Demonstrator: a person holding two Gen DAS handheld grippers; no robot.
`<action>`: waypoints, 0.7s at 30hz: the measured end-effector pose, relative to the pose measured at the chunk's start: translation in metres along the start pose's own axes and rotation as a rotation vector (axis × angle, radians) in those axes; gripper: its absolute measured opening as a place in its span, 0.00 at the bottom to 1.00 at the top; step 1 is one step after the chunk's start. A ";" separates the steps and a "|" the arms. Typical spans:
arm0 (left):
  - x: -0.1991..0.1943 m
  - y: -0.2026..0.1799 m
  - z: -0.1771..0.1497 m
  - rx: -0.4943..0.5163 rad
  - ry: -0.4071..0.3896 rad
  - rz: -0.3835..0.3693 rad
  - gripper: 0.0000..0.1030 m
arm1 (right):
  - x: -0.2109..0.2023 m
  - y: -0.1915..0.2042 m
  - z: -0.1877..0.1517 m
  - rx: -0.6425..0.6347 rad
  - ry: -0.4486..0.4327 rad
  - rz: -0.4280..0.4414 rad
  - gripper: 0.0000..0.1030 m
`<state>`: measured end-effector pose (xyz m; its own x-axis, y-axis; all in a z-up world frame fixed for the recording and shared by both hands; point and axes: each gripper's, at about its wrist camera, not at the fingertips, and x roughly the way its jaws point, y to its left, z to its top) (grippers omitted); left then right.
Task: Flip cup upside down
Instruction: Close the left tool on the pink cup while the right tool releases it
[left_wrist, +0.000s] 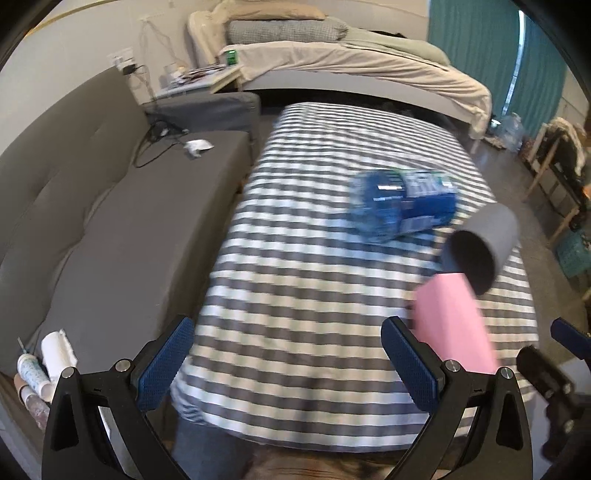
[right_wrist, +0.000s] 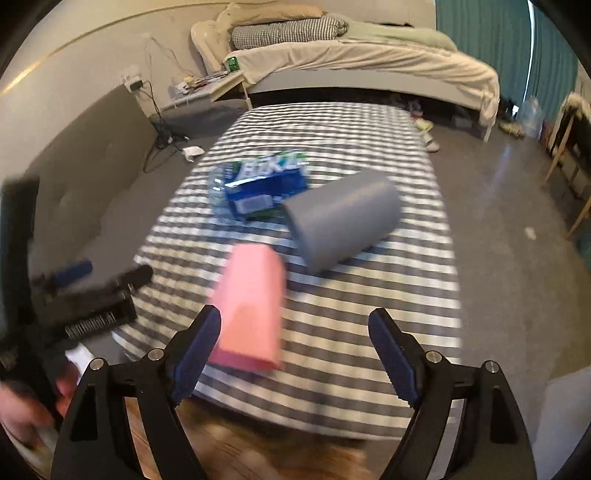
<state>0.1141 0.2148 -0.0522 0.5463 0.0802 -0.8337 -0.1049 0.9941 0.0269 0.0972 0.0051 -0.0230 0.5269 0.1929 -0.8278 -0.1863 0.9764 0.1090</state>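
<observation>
A pink cup (left_wrist: 452, 321) lies on its side on the striped cloth; in the right wrist view (right_wrist: 249, 314) it lies near the left finger. A grey cup (left_wrist: 484, 243) lies on its side behind it, also in the right wrist view (right_wrist: 343, 225). My left gripper (left_wrist: 291, 365) is open and empty, left of the pink cup. My right gripper (right_wrist: 295, 358) is open and empty, with the pink cup just ahead between its fingers, nearer the left one. The frames are blurred.
A blue-labelled plastic bottle (left_wrist: 404, 203) lies on the striped table (left_wrist: 295, 280), also in the right wrist view (right_wrist: 258, 188). A grey sofa (left_wrist: 92, 221) is to the left. A bed (left_wrist: 351, 62) stands behind. The left gripper shows at left in the right wrist view (right_wrist: 85, 291).
</observation>
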 end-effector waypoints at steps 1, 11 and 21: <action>-0.001 -0.007 0.001 0.012 0.004 -0.012 1.00 | -0.003 -0.005 -0.004 -0.011 -0.003 -0.021 0.80; 0.011 -0.072 0.016 0.097 0.103 -0.121 1.00 | -0.008 -0.060 -0.020 -0.005 -0.013 -0.101 0.80; 0.056 -0.095 0.029 0.107 0.255 -0.103 1.00 | 0.017 -0.076 -0.023 0.058 0.017 -0.092 0.80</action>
<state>0.1790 0.1270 -0.0858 0.3217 -0.0287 -0.9464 0.0355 0.9992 -0.0183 0.1011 -0.0677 -0.0574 0.5251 0.1013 -0.8450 -0.0891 0.9940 0.0637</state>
